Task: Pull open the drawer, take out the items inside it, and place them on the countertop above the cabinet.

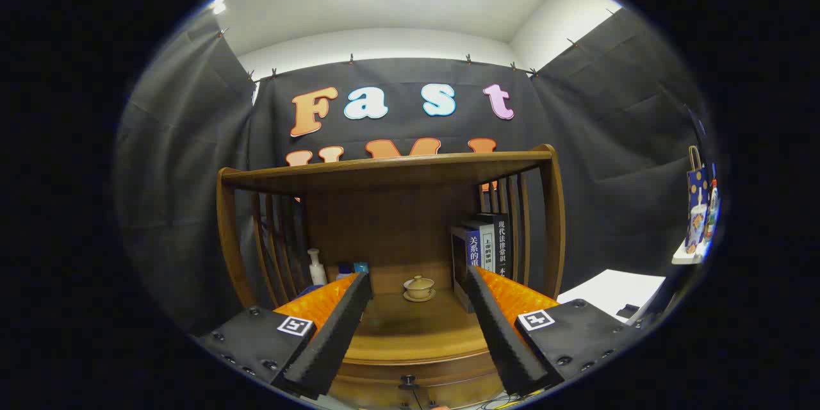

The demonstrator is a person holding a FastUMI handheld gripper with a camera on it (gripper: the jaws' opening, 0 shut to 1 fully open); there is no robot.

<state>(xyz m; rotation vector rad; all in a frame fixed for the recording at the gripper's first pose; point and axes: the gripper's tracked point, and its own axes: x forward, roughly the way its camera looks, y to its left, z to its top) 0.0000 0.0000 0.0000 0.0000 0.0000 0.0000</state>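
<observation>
The hand-held gripper (410, 333) hangs spread and empty before the wooden cabinet (391, 205). The drawer (416, 375) looks closed, its knob (407, 381) just below the fingers. Opening seems the step in hand: lower, then pinch the knob.

One lidded cup (419, 286), three books (485, 248), one white bottle (315, 268), one gift bag (697, 205).

Hand-held gripper (416, 291) level, fingers spread wide apart, holding nothing
</observation>
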